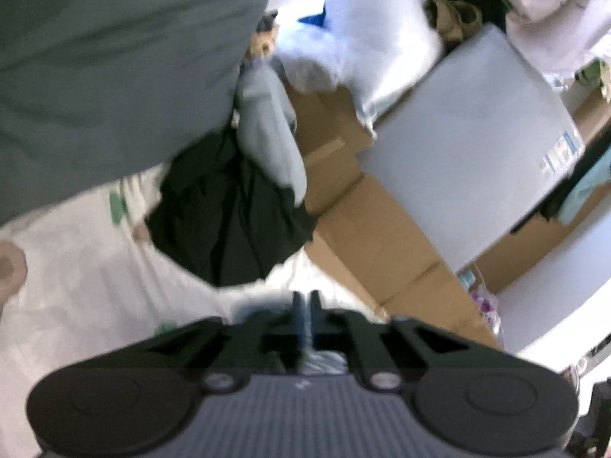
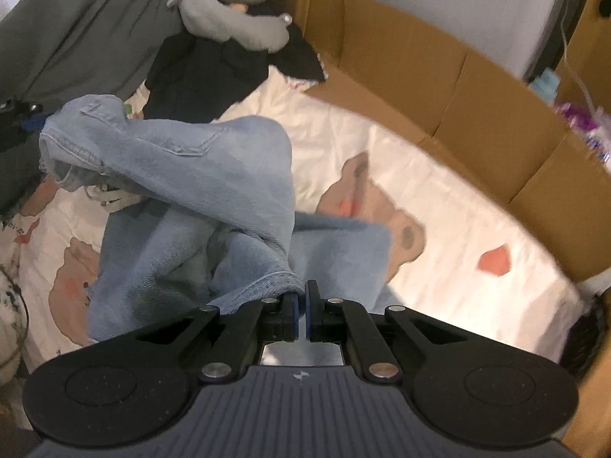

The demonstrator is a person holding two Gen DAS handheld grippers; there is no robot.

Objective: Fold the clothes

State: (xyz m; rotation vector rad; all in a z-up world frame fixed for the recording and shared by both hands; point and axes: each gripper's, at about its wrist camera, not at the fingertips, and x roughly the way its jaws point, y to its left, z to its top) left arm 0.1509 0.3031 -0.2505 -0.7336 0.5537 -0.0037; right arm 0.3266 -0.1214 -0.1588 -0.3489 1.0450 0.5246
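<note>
A: Where are the jeans (image 2: 198, 191) right now?

B: Bunched over the middle of the bed sheet (image 2: 458, 206), the cream one printed with bears. One denim edge is pinched in the right gripper (image 2: 301, 315), whose jaws are pressed together on the cloth, and the fabric rises from there in a ridge toward the sheet's left edge.

A: And the other end?

B: The waistband sits raised at the left side, beside a dark tool part at the picture's left border. I cannot tell what holds it there.

A: What about the left gripper (image 1: 304, 318)?

B: Its jaws are together. The view is blurred, so whether cloth sits between them I cannot tell.

A: Anything else on the bed?

B: A black garment (image 2: 214, 72) at the sheet's far edge, with a grey neck pillow (image 2: 236, 15) on top of it and a dark grey cloth (image 2: 84, 30) toward the far left corner. Cardboard boxes (image 2: 477, 87) line the right edge
</note>
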